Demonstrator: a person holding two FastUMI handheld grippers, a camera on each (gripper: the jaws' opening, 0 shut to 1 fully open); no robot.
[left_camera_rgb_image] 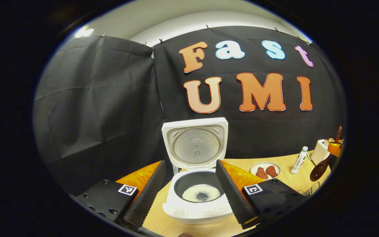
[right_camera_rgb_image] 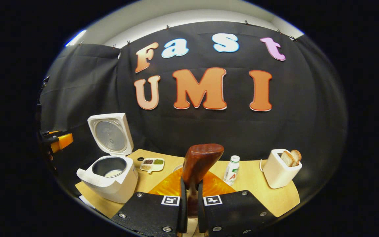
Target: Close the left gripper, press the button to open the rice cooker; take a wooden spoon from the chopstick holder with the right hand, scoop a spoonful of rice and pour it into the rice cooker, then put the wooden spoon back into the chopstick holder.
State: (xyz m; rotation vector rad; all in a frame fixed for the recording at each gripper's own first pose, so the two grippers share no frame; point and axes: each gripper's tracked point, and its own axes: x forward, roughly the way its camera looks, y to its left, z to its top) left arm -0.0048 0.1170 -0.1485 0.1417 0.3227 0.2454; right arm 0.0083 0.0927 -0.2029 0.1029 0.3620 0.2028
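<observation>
Right gripper view: right tongs (right_camera_rgb_image: 189,197) clamp wooden spoon (right_camera_rgb_image: 200,161); left tongs (left_camera_rgb_image: 191,191) spread w/ rice cooker (left_camera_rgb_image: 197,194) lid up, prob rice inside

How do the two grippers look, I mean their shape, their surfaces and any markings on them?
In the left gripper view, the left gripper has two long flat jaws with a ribbed texture, on black blocks with screws. Each block carries a small square black-and-white marker, and orange parts show behind. The right gripper is built the same: black blocks with silver screws, one square marker on each, orange behind.
</observation>
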